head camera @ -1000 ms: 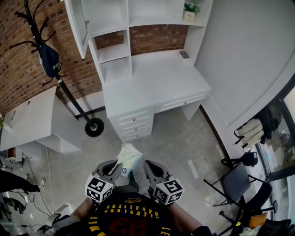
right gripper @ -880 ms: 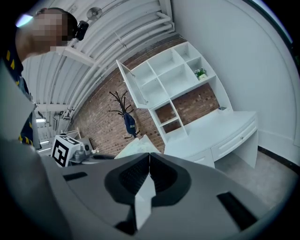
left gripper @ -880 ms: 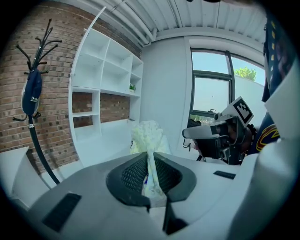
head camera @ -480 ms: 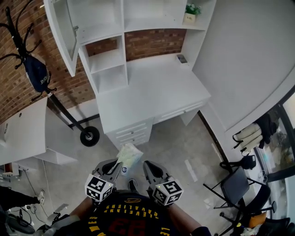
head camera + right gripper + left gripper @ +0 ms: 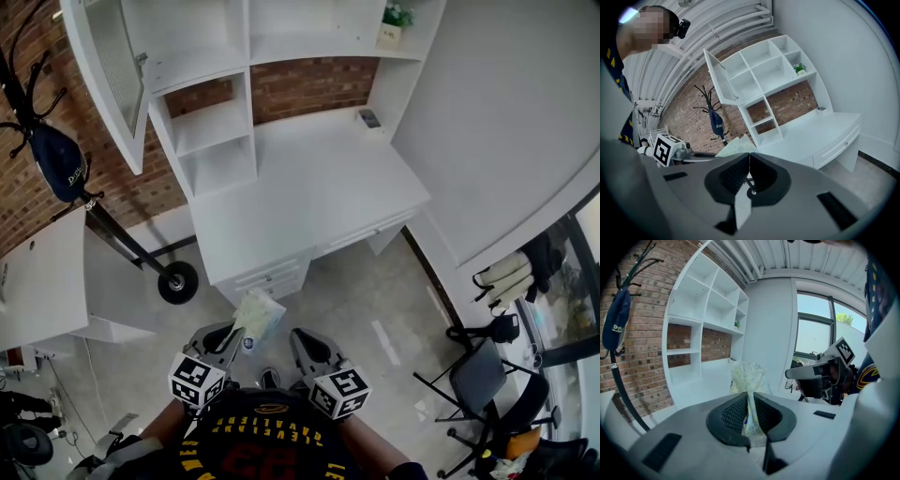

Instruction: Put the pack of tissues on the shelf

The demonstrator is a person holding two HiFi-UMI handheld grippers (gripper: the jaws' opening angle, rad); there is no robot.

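The left gripper (image 5: 751,399) pinches the pack of tissues (image 5: 748,375) by its thin end, the body standing beyond the jaws (likely light, soft, slippery film). The right gripper (image 5: 749,160) is closed on nothing.

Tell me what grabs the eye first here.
The big white desk with its shelf unit against the brick wall fills the top of the head view. Just below it, the left gripper is clamped on the pack of tissues, while the right gripper beside it is shut and empty. A dark bag hangs on a coat rack at far left.
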